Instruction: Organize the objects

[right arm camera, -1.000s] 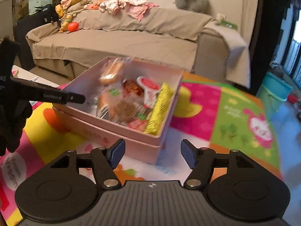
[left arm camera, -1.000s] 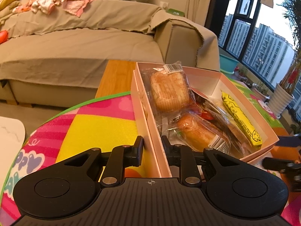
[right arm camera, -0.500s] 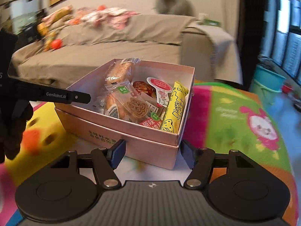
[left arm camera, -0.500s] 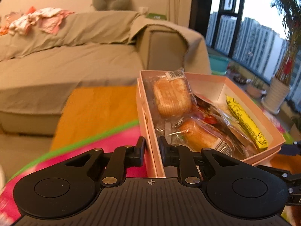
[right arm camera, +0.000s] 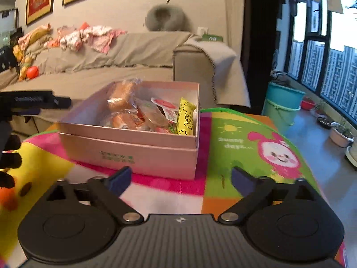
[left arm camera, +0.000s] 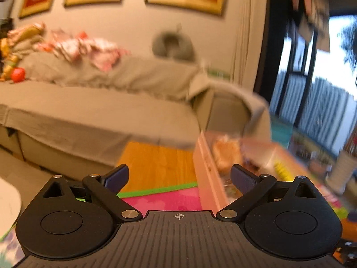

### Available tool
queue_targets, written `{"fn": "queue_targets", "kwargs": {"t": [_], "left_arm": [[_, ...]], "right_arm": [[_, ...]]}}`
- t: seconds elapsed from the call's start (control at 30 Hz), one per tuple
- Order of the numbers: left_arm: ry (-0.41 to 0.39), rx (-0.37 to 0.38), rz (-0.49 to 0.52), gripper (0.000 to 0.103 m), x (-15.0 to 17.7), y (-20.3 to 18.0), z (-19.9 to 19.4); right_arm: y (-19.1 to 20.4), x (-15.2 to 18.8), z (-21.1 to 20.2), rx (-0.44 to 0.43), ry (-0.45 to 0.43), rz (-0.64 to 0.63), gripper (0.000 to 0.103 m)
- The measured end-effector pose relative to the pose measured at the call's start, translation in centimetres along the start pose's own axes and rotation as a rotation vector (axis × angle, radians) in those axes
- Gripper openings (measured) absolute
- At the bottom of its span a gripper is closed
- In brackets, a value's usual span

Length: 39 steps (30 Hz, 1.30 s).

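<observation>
Presently listed, item by item.

Pink box [right arm camera: 142, 147]: lidless, seated in its own upturned lid, resting on the colourful mat [right arm camera: 256, 138] that covers the worktop; sofa [right arm camera: 116, 76] behind it. In the left wrist view the box [left arm camera: 207, 174] appears blurred, at right of centre.

Contents of box: wrapped bread roll [right arm camera: 121, 93] leaning against the rear left wall; yellow snack stick [right arm camera: 186, 116] leaning at the right wall; red-and-white sachet [right arm camera: 166, 108] beside it; further wrapped snacks beneath, not separately legible.

Left tongs [left arm camera: 179, 175]: released, fingers spread wide, nothing between them; held above the mat edge, the box's left wall just ahead and to the right. Seen from the right wrist view as a dark bar [right arm camera: 42, 101] left of the box, apart from it.

Right tongs [right arm camera: 180, 176]: released, fingers wide apart, empty; positioned just before the box's near wall, not touching it.

Surroundings: grey neck pillow [right arm camera: 164, 17] on the sofa back; teal bucket [right arm camera: 283, 107] by the window.
</observation>
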<state>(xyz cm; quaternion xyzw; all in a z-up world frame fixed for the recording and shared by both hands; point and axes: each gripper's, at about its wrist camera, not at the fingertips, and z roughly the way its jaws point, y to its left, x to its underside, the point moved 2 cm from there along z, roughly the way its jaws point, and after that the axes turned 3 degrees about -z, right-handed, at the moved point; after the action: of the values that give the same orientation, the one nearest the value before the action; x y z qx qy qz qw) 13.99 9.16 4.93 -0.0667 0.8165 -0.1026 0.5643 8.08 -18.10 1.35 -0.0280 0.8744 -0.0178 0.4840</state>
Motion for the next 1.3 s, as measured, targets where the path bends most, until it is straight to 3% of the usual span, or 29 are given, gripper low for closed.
{"fn": "queue_targets", "kwargs": {"t": [0.07,0.17,0.3,0.37,0.47,0.57,0.83,1.3], "left_arm": [[0.011,0.04,-0.026,0.1,1.6,0.2,-3.3],[0.111,0.078,-0.032,0.1,5.0,0.0,-6.2],[0.231,0.073,-0.052,0.1,8.6,-0.3,-8.3],[0.254,0.051,-0.019,0.1,9.5,-0.9,-8.9],[0.285,0.031,0.056,0.1,10.1,-2.1,-9.2],[0.299,0.003,0.16,0.1,10.6,-3.6,-8.7],[0.32,-0.088,0.214,0.101,11.5,-5.3,-7.6],[0.323,-0.098,0.19,0.102,11.3,-5.2,-7.2]], "right_arm": [[0.2,1.0,-2.2,-0.015,-0.014,0.03,0.103],[0.9,3.2,-4.8,-0.067,-0.007,0.062,0.103],[1.9,5.7,-6.2,-0.052,0.038,0.063,0.103],[1.6,5.9,-6.8,-0.033,0.039,0.091,0.103],[1.8,6.9,-6.4,-0.041,0.136,0.083,0.103],[1.9,6.9,-5.8,0.005,0.17,0.077,0.103],[1.9,7.3,-5.1,0.046,0.136,0.069,0.103],[2.0,7.5,-5.1,0.043,0.13,0.072,0.103]]}}
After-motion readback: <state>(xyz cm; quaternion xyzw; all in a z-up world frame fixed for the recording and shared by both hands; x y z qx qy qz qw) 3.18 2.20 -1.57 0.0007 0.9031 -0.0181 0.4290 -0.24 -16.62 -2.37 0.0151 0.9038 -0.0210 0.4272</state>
